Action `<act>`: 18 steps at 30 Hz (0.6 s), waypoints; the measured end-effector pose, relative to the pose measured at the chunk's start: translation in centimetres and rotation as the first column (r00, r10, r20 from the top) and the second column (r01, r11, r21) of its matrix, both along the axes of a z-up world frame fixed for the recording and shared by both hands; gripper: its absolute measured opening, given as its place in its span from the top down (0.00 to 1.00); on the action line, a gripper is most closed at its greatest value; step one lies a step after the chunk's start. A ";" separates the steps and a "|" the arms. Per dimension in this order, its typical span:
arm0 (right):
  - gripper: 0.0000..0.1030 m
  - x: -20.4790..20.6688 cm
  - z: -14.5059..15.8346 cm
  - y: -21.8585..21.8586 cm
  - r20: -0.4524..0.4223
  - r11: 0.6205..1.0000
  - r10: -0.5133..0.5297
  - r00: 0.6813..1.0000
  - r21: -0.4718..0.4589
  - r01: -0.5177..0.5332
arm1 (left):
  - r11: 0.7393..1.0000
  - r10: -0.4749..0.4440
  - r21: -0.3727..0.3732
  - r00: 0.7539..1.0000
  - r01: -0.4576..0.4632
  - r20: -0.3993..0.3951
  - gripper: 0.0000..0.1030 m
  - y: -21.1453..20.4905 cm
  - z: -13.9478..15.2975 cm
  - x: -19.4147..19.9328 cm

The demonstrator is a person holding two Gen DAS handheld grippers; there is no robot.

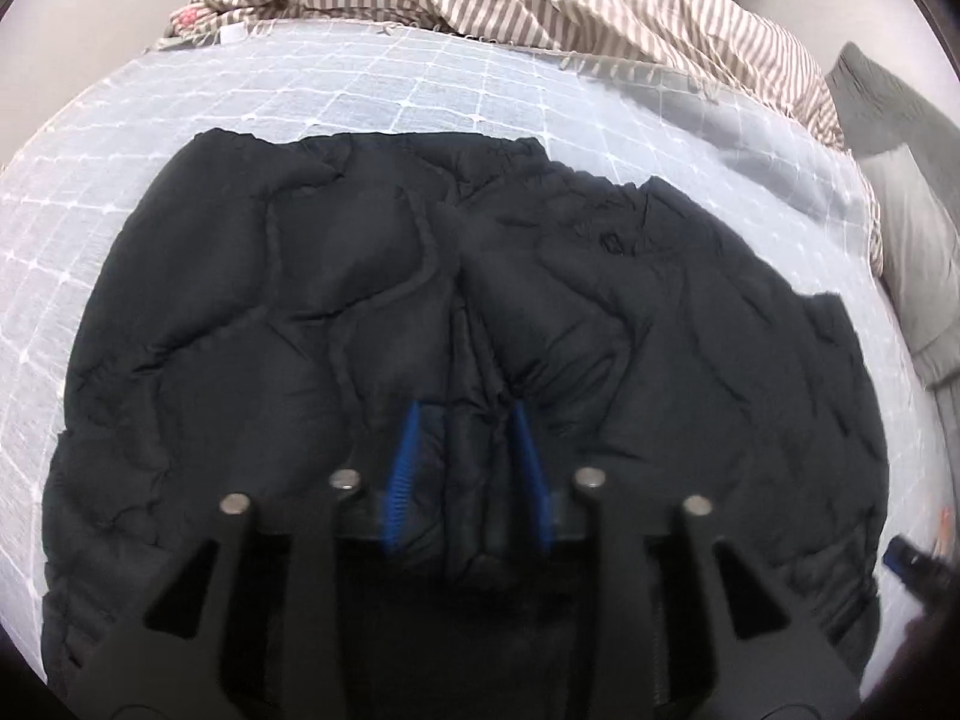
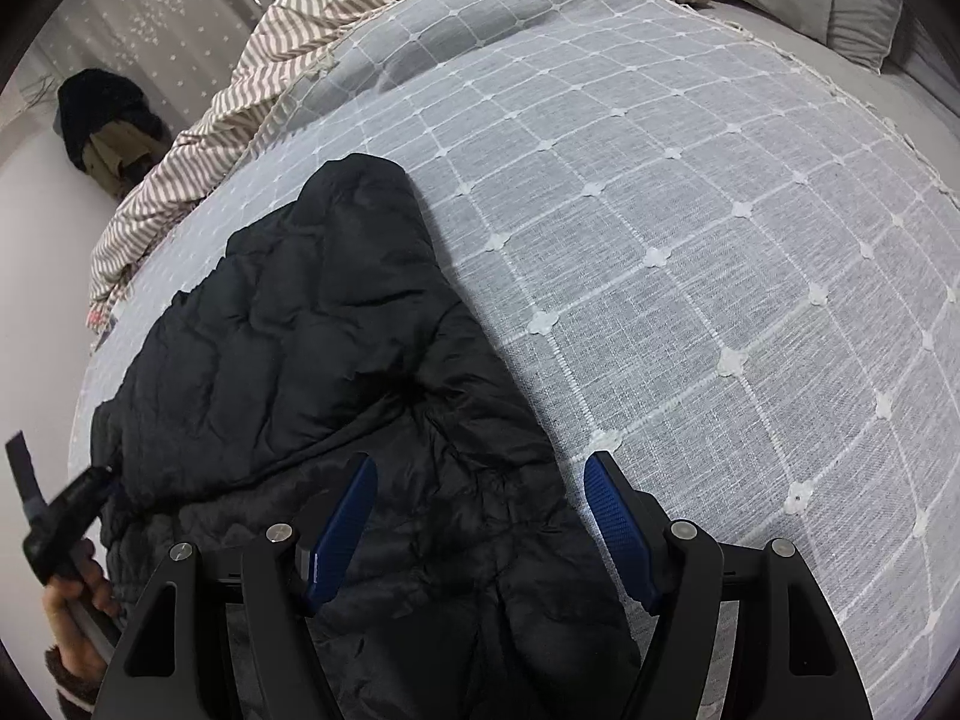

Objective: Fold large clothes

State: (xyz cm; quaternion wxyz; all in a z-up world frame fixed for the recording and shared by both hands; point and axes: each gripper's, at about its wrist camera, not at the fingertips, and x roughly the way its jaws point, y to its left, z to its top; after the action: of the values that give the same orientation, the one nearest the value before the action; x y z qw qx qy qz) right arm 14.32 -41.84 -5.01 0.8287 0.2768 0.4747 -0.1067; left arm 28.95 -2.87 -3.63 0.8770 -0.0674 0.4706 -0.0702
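Grip placement governs this step: the black quilted puffer jacket (image 1: 456, 324) lies spread on the pale grey bedspread with a white grid and small flower knots (image 2: 690, 228), its front seam running up the middle of the left wrist view and one sleeve reaching toward the crumpled brown-and-white striped sheet (image 1: 540, 6) at the far edge. The left gripper (image 1: 465, 474) sits low over the jacket's centre with its blue ribbed pads parted and a ridge of padded fabric between them; whether the pads touch that ridge cannot be told through the blur. The right gripper (image 2: 480, 522) hangs over the jacket's near side edge with its jaws wide apart, one pad over black fabric and the other over bare bedspread, holding nothing. For a clean fold, the operator should likely close each gripper on a full thickness of quilting, not the slippery outer shell alone, then lift both points together and carry the side panel over toward the centre seam. Padded fill tends to spring back, so a firm press after laying is advisable.
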 end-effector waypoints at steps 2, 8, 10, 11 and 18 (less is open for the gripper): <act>0.29 -0.1 0.3 0.1 0.007 1.000 0.007 1.000 0.000 -0.007 | 1.000 0.010 -0.001 1.000 -0.010 0.019 0.40 0.6 0.8 -0.6; 0.29 -0.8 2.2 0.4 0.049 0.998 0.033 0.998 -0.046 -0.031 | 0.996 -0.076 0.053 0.996 0.074 0.050 0.18 2.8 4.4 -4.6; 0.29 -1.3 3.1 0.6 0.075 0.997 0.067 0.995 -0.050 -0.063 | 0.991 -0.095 0.101 0.994 0.090 0.051 0.14 4.0 5.6 -6.2; 0.28 -1.6 3.4 0.8 0.085 0.996 0.081 0.993 -0.047 -0.077 | 0.989 -0.097 0.118 0.994 0.091 0.044 0.12 4.8 6.1 -7.0; 0.20 -6.8 4.7 1.5 0.156 0.978 0.179 0.971 0.076 -0.193 | 0.991 -0.131 0.018 0.990 0.133 -0.059 0.01 10.8 7.6 -11.7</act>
State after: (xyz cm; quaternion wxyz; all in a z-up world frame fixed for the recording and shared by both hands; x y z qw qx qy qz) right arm 7.54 -40.33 -0.33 0.8547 0.2756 0.4398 0.0141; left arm 17.29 7.92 3.93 0.8572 -0.0285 0.4998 -0.1209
